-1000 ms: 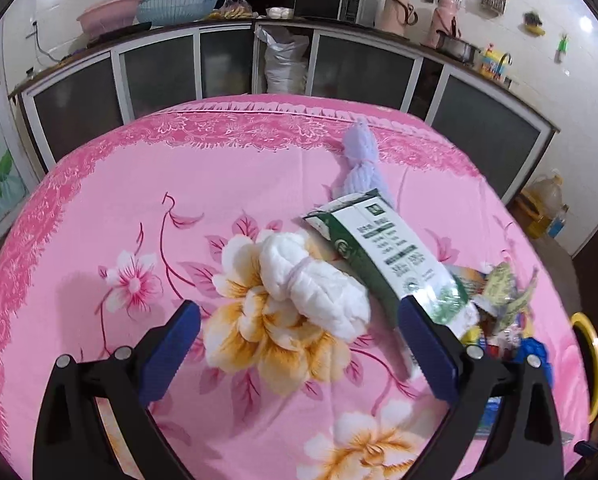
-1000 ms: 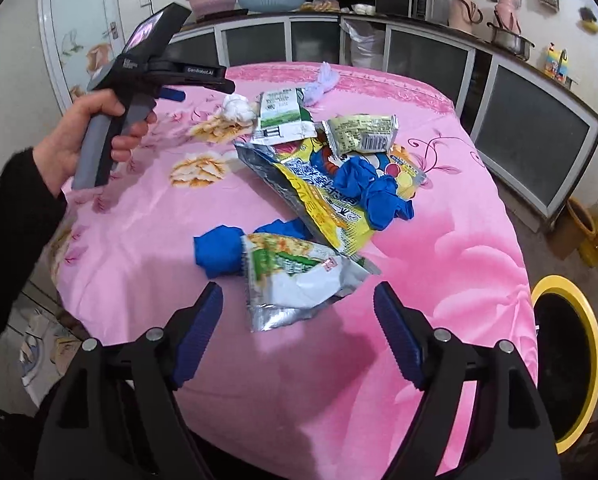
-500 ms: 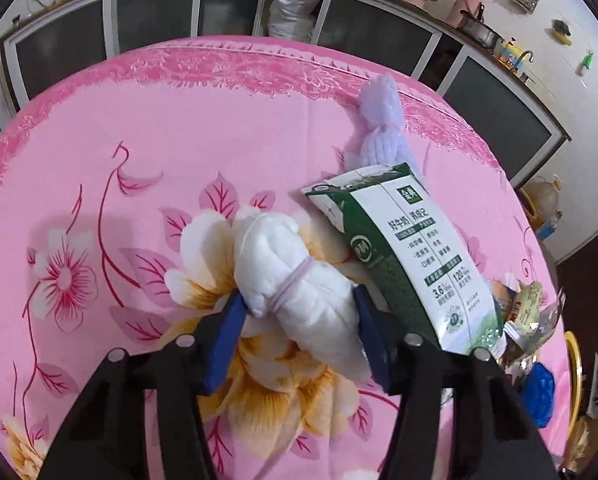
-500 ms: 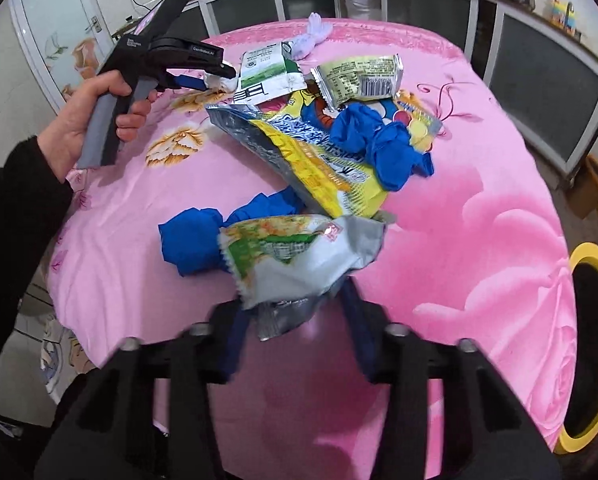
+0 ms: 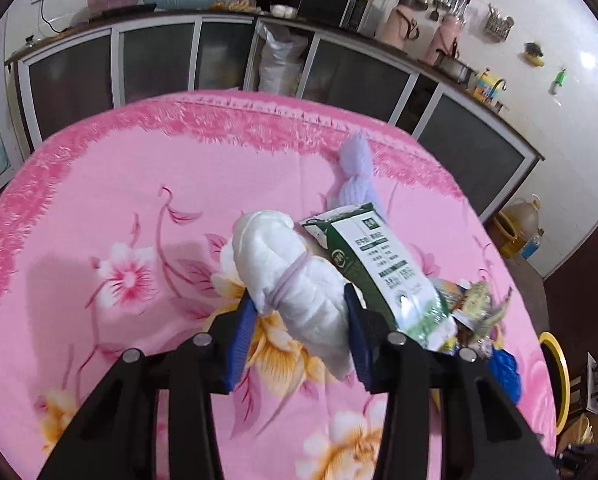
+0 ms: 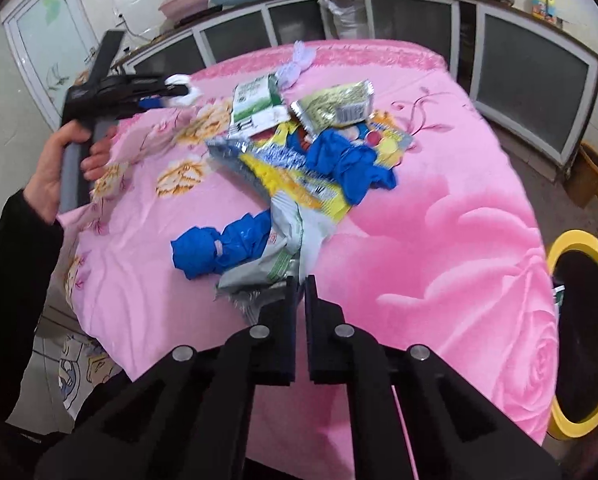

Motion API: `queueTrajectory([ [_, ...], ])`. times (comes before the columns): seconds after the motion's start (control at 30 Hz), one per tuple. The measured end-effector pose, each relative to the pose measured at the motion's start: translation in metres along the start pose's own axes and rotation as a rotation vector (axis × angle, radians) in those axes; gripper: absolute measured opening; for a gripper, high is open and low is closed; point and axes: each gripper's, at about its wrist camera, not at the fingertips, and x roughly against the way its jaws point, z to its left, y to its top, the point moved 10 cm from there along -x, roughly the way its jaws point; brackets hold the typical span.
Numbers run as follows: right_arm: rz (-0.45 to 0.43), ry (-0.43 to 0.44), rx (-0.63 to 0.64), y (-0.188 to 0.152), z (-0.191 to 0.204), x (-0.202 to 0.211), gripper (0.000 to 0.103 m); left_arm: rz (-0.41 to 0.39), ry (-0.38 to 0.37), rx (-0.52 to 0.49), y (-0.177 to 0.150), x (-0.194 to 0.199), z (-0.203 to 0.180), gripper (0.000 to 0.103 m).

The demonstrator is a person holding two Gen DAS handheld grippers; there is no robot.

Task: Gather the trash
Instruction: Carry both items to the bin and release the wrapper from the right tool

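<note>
Kitchen table, pink floral cloth: both grippers clamped on trash.
Left gripper jaws just closed on white tied bundle, mid-table; right gripper just pinched silver-green snack wrapper near front edge, beside blue bundle.

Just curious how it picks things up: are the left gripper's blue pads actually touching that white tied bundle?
Touching. In the left wrist view, the left gripper has just closed, both pads pressing the white bundle.
</note>
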Motion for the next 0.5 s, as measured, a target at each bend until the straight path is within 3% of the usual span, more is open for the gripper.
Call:
queueTrajectory([
  [0.27,-0.06,-0.009,-0.005,0.006,-0.002,0.024,0.003,-0.056,-0.022,-0.01,-0.014,0.055,-0.001,0.04],
  [0.5,-0.116,-0.012,-0.004,0.011,-0.002,0.049,0.003,-0.092,-0.06,-0.056,-0.022,0.087,-0.023,0.04],
])
